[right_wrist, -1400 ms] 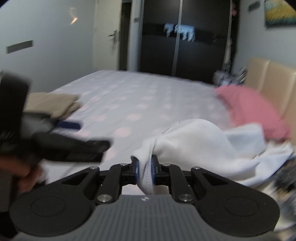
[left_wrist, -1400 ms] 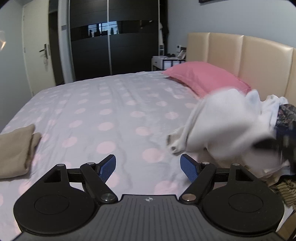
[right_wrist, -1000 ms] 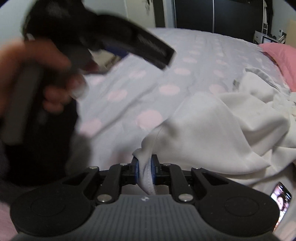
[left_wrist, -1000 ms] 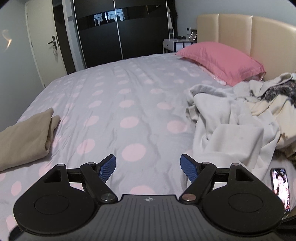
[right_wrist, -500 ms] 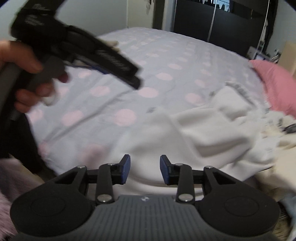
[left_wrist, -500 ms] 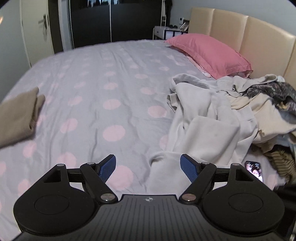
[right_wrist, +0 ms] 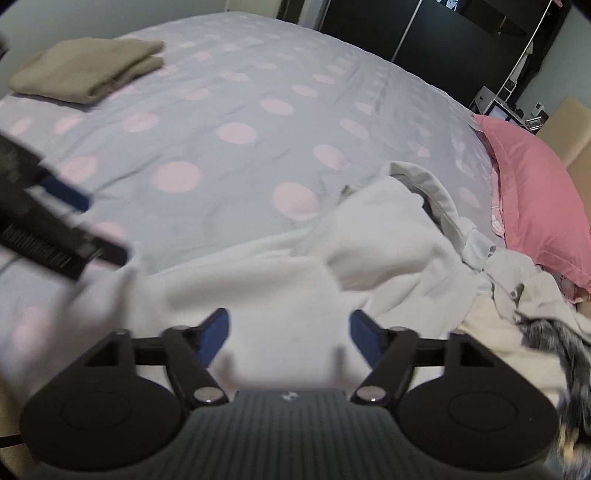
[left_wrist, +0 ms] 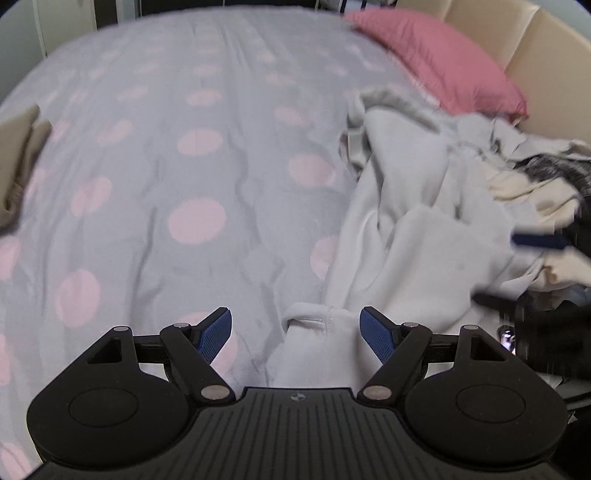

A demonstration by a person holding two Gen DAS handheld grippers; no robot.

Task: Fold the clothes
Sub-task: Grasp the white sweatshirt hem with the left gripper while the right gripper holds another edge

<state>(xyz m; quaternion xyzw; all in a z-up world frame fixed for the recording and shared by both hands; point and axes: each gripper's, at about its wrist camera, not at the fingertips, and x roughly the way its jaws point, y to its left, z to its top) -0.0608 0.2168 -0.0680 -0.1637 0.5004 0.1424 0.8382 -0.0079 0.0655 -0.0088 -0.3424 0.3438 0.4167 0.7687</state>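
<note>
Polka-dot bedspread [left_wrist: 207,155], pink pillow [right_wrist: 535,192], dark wardrobe [right_wrist: 436,33]; both hand-held grippers [left_wrist: 295,334] [right_wrist: 288,332] spread wide, empty

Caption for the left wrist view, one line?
Open left gripper over a white garment's edge on the polka-dot bedsheet.

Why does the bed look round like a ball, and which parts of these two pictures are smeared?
Both views: the fisheye lens bulges the bed. Left wrist view: the bed's far end and the right gripper at the right edge are smeared. Right wrist view: the white garment blurs near the lens, the left gripper streaks; the pillow stays fairly sharp.
</note>
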